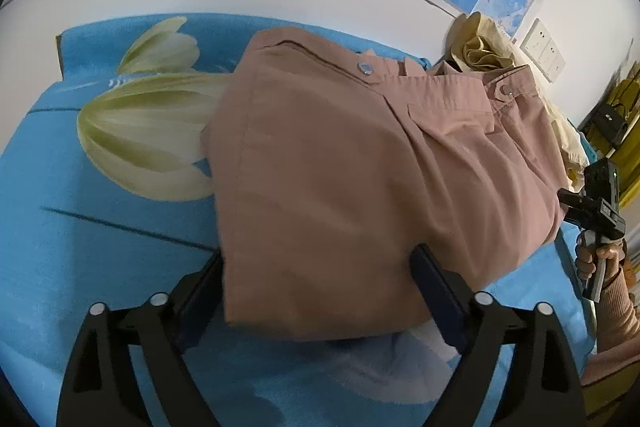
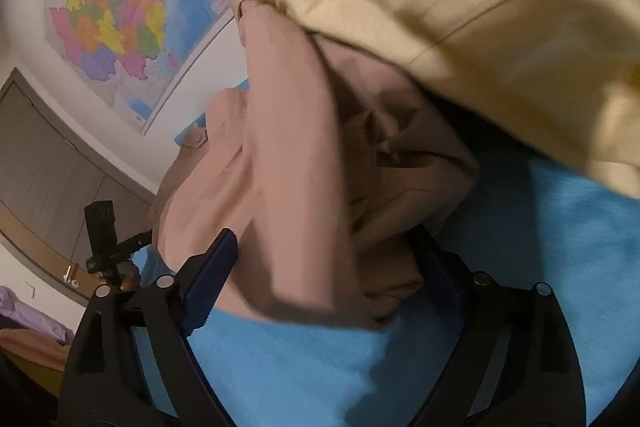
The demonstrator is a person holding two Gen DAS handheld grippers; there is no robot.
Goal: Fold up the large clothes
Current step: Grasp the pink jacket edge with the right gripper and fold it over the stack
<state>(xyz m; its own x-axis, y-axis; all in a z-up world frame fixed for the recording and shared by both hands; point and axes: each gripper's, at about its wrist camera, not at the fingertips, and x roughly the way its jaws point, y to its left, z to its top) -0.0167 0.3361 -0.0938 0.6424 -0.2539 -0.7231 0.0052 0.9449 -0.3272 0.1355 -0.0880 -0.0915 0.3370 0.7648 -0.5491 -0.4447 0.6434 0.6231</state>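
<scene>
On the blue bed (image 1: 100,247), pink trousers (image 1: 340,167) lie folded compact; left tongs (image 1: 320,291) and right tongs (image 2: 324,267) both released, straddling the cloth; yellow garment (image 2: 480,27) alongside looks unfolded

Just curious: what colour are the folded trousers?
Dusty pink trousers, clearest in the left wrist view.

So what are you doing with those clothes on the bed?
A person is folding a pink garment on a blue blanket, with a gripper in each hand. The left gripper and right gripper both stand open around its folded edges, not pinching. A yellow garment lies beside it.
</scene>
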